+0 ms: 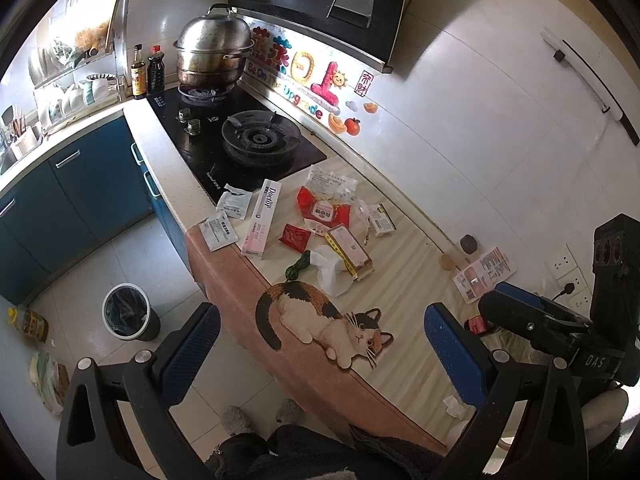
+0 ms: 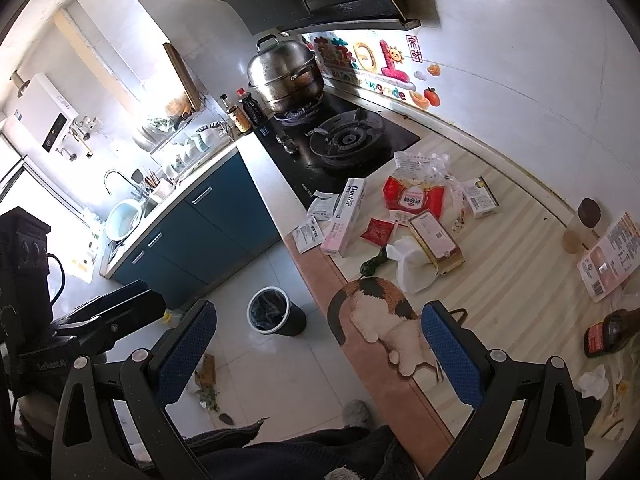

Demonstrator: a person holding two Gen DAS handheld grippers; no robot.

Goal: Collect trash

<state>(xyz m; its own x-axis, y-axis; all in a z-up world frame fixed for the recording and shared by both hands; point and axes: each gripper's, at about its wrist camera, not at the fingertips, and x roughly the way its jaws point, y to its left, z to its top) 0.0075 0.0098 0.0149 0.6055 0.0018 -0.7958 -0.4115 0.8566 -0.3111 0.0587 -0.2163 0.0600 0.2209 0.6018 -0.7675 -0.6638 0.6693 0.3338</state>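
Left claw: spread wide, holding nothing, above the bench edge. Right claw: likewise spread and bare. Trash on bench beside the stove: toothpaste box, red packets, tissue. Bin: on floor, well apart.

Window glare left; fisheye-warped edges.
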